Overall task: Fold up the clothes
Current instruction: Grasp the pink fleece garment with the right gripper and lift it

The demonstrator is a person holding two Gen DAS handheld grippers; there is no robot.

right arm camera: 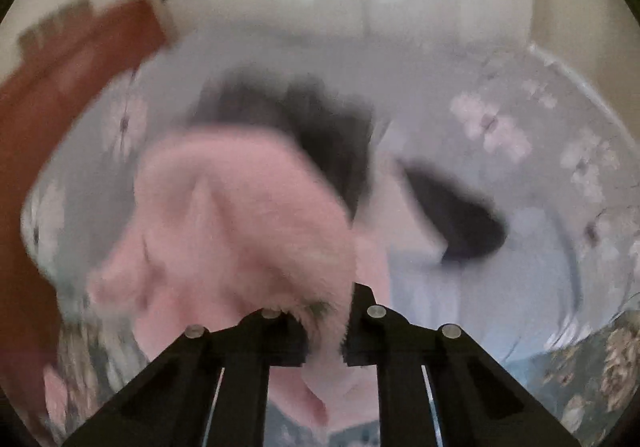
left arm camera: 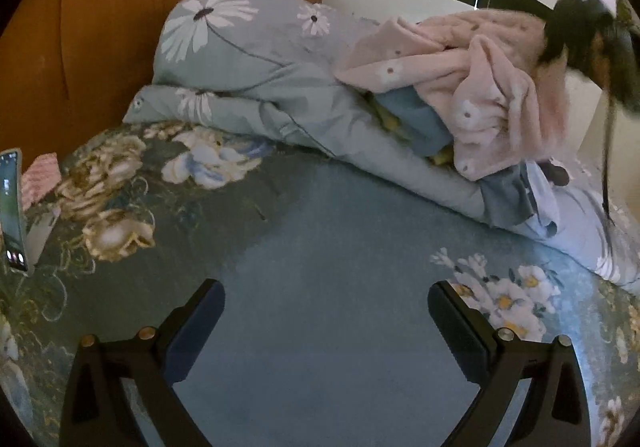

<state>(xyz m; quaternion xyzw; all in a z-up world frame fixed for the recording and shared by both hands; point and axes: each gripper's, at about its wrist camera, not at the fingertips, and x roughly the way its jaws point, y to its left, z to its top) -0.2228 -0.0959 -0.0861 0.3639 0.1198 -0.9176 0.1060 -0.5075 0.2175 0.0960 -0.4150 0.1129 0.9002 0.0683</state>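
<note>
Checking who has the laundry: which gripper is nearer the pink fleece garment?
Right. The right gripper is shut on the pink fleece garment, lifting it. The left gripper is open over the bedsheet, well short of it.

No readable text, label, brand or number for you in either view. Phone at left edge of bed, leaning upright: screen lit, shows small round icons near bottom, but any characters too small for you to read. Pink floral garment carries printed flowers only, no lettering. Right wrist view too blurred: you can make out no writing there.
</note>
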